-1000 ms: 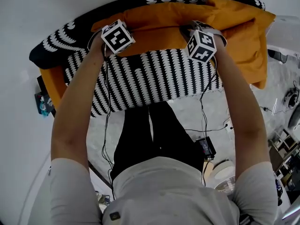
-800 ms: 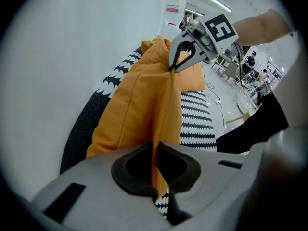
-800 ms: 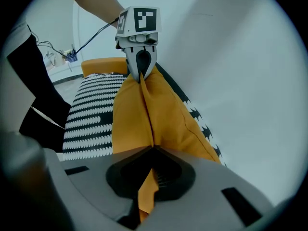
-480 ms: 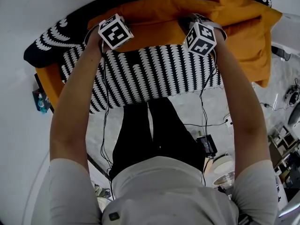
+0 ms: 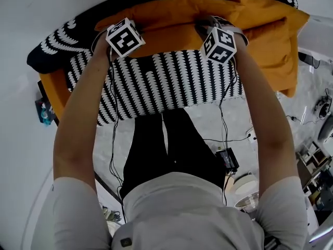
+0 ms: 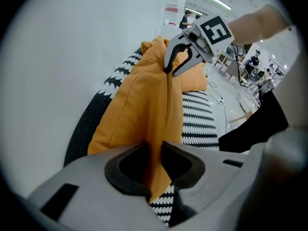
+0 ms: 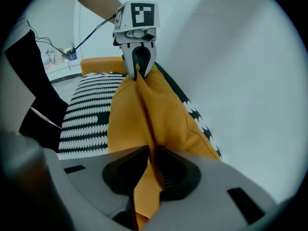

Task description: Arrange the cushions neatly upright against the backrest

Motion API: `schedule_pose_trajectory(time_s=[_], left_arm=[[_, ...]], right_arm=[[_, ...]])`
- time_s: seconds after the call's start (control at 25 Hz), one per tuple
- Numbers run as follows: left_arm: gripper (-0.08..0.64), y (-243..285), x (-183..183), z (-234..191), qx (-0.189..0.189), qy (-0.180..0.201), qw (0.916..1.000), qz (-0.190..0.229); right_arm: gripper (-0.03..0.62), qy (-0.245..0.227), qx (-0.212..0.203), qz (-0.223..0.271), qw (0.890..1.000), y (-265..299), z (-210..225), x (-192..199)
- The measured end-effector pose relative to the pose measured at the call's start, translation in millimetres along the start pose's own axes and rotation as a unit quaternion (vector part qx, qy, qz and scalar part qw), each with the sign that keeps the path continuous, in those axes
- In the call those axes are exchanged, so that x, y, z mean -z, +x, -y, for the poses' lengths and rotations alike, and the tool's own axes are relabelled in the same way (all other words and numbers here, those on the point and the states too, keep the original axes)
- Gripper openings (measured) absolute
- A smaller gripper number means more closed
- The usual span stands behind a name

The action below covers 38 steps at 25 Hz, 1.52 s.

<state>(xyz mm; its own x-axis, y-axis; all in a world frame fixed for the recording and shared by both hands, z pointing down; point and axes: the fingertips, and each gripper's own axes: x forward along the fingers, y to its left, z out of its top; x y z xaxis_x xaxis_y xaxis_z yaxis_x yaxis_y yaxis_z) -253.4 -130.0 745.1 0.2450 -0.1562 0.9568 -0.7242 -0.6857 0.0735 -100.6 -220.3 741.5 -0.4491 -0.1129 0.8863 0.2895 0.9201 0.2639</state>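
In the head view, the orange cushion (image 5: 171, 17) sits upper middle, between the striped seat (image 5: 166, 82) and the patterned backrest (image 5: 62, 43). Its long axis runs left to right along the backrest. The left gripper (image 5: 123, 34) and right gripper (image 5: 217, 41) stand over its top edge, well apart. A second orange cushion (image 5: 278, 40) slumps at upper right.

In the left gripper view, the jaws have just been opening. They are slightly spread, with a fold of the top seam hanging loosely between them. The cushion stands on edge, its seam running up the frame.

The right gripper view shows the same: jaws just opened a little, with orange fabric in the gap.

The cushion looks soft, light and floppy — likely to sag if held at one point, so it is best taken by the seam near both corners.
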Motion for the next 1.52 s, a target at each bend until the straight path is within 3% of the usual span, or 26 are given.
schedule_pose_trajectory(time_s=[0.12,0.2,0.44,0.68,0.84,1.16,1.4,1.52], left_arm=[[0.106,-12,-5,2,-0.016,-0.004,0.9998,0.006],[0.107,-22,-12,4,-0.027,-0.009,0.9994,0.02],[0.117,-61,-28,6,-0.057,-0.036,0.9956,0.064],[0.132,-115,-44,37,-0.061,-0.091,0.9864,0.123],[0.133,-162,-53,49,-0.083,-0.106,0.9782,0.158],[0.133,-263,-68,67,-0.166,-0.137,0.9487,0.232],[0.133,-326,-74,74,-0.216,-0.176,0.9136,0.296],[0.128,-358,-80,85,-0.227,-0.207,0.8871,0.345]], right_arm=[[0.164,0.017,0.005,0.006,1.0,-8,0,-8],[0.19,0.023,0.011,0.008,1.0,-16,-1,-13],[0.201,0.049,0.028,0.027,0.998,-45,0,-34],[0.201,0.129,0.037,0.057,0.989,-99,-2,-59],[0.199,0.16,0.043,0.093,0.982,-142,-4,-91],[0.128,0.181,0.094,0.163,0.965,-233,-4,-139],[0.091,0.23,0.108,0.227,0.94,-296,4,-164],[0.071,0.249,0.119,0.265,0.924,-326,6,-179]])
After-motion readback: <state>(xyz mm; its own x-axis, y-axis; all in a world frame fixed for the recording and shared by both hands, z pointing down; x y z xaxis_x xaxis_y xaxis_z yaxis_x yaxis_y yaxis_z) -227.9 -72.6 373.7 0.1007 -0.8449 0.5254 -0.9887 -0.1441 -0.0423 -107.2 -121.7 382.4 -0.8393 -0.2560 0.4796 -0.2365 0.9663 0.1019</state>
